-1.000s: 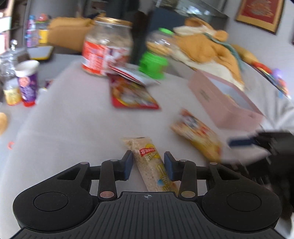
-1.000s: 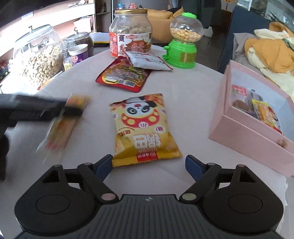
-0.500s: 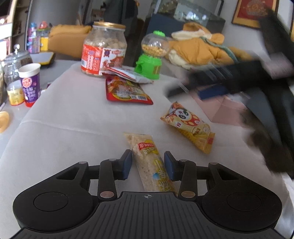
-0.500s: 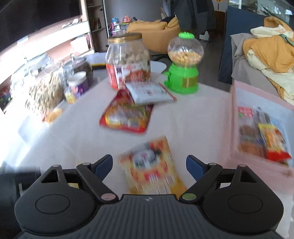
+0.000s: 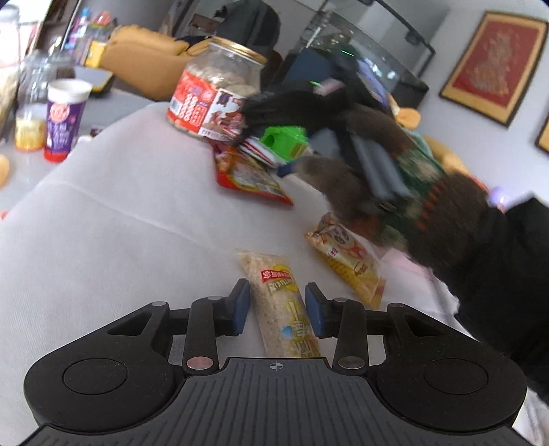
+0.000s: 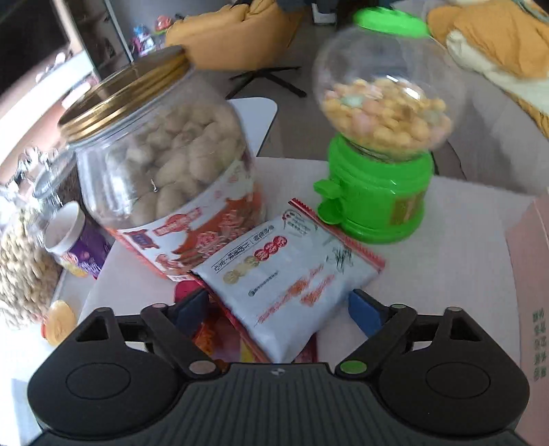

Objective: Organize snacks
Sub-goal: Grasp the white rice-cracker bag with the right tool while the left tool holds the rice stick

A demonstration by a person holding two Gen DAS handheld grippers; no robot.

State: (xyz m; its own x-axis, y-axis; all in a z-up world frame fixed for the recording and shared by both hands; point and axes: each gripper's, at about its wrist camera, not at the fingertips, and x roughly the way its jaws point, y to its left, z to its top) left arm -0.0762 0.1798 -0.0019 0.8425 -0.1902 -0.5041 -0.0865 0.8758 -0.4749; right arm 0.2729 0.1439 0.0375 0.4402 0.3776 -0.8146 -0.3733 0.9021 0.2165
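a lived-in home living room

a cloth-covered table (image 5: 103,219) stands amid a mustard armchair (image 6: 236,31), a framed red picture (image 5: 494,65) on the wall, a glass tank (image 5: 370,44), heaped bedding (image 6: 497,37), and shelves with toys (image 6: 147,34) behind a snack jar (image 6: 164,164).

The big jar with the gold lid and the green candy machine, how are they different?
The big jar has a flat gold screw lid and a red and white label; the green candy machine has a round clear globe on a green base with a spout. The jar holds pale, lumpy snacks; the machine holds small yellow and pink candies. The jar looks wider. Both are see-through, upright on the white table, flanking the white snack packet.
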